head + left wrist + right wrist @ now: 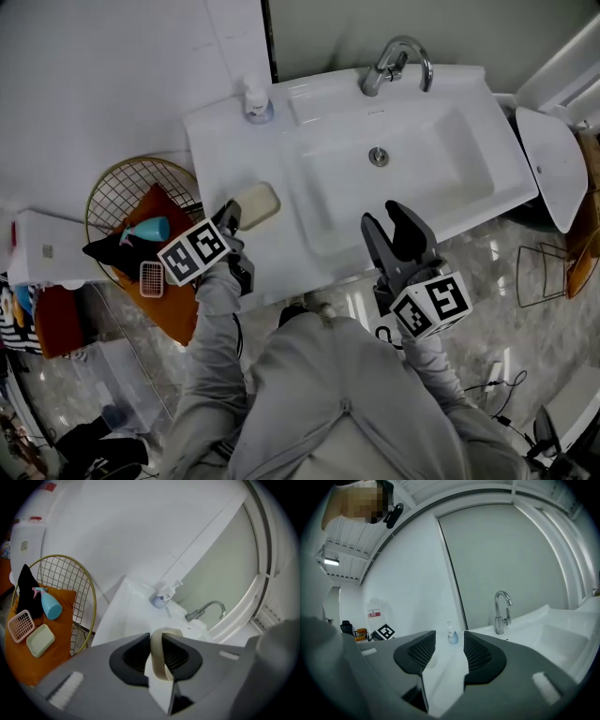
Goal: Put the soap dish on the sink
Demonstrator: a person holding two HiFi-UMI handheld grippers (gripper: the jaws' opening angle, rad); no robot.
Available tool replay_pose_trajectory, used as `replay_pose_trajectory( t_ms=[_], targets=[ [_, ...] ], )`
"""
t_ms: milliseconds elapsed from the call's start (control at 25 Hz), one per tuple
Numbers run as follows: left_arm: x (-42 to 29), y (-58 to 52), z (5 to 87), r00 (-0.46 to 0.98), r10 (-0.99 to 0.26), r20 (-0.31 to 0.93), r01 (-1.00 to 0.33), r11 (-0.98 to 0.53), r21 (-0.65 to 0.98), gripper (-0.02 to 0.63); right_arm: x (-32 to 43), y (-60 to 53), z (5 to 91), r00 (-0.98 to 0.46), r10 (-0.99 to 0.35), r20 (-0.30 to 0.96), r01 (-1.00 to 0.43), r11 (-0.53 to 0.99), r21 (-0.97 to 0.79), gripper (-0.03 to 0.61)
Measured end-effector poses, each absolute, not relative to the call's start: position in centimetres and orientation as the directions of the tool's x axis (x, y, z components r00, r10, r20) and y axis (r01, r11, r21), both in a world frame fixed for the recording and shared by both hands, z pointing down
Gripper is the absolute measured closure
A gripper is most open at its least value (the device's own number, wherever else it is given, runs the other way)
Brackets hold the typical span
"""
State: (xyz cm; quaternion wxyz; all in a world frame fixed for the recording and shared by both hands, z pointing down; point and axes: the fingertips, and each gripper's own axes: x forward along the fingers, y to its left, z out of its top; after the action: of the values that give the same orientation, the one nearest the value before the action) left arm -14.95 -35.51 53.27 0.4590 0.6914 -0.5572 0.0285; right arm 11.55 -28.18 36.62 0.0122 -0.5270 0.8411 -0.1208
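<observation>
A cream oval soap dish hangs over the left counter of the white sink, and my left gripper is shut on its near end. In the left gripper view the soap dish stands edge-on, pinched between the two jaws of the left gripper. Whether it touches the counter I cannot tell. My right gripper is open and holds nothing, over the front rim of the basin. The right gripper looks along the counter toward the faucet.
A chrome faucet and a soap dispenser stand at the sink's back. Left of the sink is a gold wire basket with an orange cushion, a blue bottle and a pink dish. A green dish lies there too.
</observation>
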Motion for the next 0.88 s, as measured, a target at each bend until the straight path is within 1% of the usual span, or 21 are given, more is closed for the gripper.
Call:
replay_pose_trajectory(
  t_ms=[320, 880],
  targets=[
    [-14.6, -37.3, 55.1, 0.376, -0.705, 0.602, -0.829, 0.034, 0.558, 0.497, 11.4, -28.9, 37.0, -0.425, -0.897, 0.125, -0.894, 0.393, -0.216, 0.391],
    [-14.7, -38.9, 56.9, 0.365, -0.671, 0.645, -0.858, 0.025, 0.512, 0.497, 11.3, -29.5, 37.4, -0.406, -0.904, 0.134, -0.902, 0.373, -0.216, 0.391]
  ],
)
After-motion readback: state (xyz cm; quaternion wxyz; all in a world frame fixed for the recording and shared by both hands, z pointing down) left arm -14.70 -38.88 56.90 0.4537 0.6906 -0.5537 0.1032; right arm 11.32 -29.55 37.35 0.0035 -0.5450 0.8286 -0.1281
